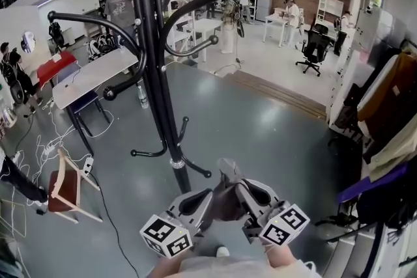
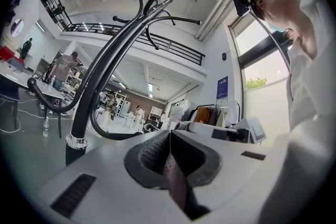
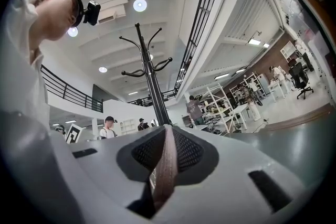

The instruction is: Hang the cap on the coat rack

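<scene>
The left tool (image 2: 169, 157) and the right tool (image 3: 167, 155) are each clamped on an edge of the grey-brown cap (image 1: 226, 195). The cap hangs between them, nearer than the black coat rack (image 1: 155, 75) and slightly to its right.
</scene>
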Demonstrator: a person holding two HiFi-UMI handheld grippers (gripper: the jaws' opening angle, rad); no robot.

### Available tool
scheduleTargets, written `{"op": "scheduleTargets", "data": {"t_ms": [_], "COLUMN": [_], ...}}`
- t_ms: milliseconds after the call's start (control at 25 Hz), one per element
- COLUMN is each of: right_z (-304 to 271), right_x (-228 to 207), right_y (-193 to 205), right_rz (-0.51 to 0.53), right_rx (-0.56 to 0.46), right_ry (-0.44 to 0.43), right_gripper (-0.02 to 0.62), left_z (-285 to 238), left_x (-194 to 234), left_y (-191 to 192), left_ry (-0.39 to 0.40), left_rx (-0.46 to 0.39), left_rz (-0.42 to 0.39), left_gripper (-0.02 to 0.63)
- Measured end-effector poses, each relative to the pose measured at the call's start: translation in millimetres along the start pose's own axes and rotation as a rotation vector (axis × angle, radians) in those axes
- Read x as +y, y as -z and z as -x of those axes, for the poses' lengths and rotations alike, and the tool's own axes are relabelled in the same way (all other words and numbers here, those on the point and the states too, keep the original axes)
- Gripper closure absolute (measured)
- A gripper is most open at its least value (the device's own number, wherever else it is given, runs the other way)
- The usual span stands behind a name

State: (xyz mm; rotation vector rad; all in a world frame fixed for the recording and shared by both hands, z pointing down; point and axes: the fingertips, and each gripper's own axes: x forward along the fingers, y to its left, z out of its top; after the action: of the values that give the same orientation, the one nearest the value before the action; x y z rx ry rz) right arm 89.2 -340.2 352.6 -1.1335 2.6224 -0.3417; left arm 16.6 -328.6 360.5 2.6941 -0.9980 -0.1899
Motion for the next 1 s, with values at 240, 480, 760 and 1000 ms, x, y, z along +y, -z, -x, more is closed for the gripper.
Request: {"op": "scheduleTargets", "data": {"t_ms": [240, 480, 760, 1000], "right_z": [-9.7, -16.5, -25.4, -31.2], "right_x": [-15.3, -33.6, -41.5, -47.0], "right_y": [-9.8, -11.2, -17.2, -22.5], "right_rz": [0.013, 0.009, 0.023, 0.030], "right_rx": [0.002, 0.012, 0.015, 0.016], "right_ry": [-0.030, -0.043, -0.085, -0.106], "right_gripper": [0.560, 0.560, 0.560, 0.560], "left_z": [-18.0, -35.3, -50.0, -55.5], "left_x": [13.5, 17.9, 23.5, 32.1], "left_y": [-0.5, 6.2, 9.7, 3.5], "left_ry": [-0.019, -0.008, -0.017, -0.068], "left_rx": [-0.012, 0.008, 0.020, 0.007], "left_rz": [-0.002, 0.004, 0.020, 0.011], "left_gripper": [0.589, 0.589, 0.589, 0.589]}}
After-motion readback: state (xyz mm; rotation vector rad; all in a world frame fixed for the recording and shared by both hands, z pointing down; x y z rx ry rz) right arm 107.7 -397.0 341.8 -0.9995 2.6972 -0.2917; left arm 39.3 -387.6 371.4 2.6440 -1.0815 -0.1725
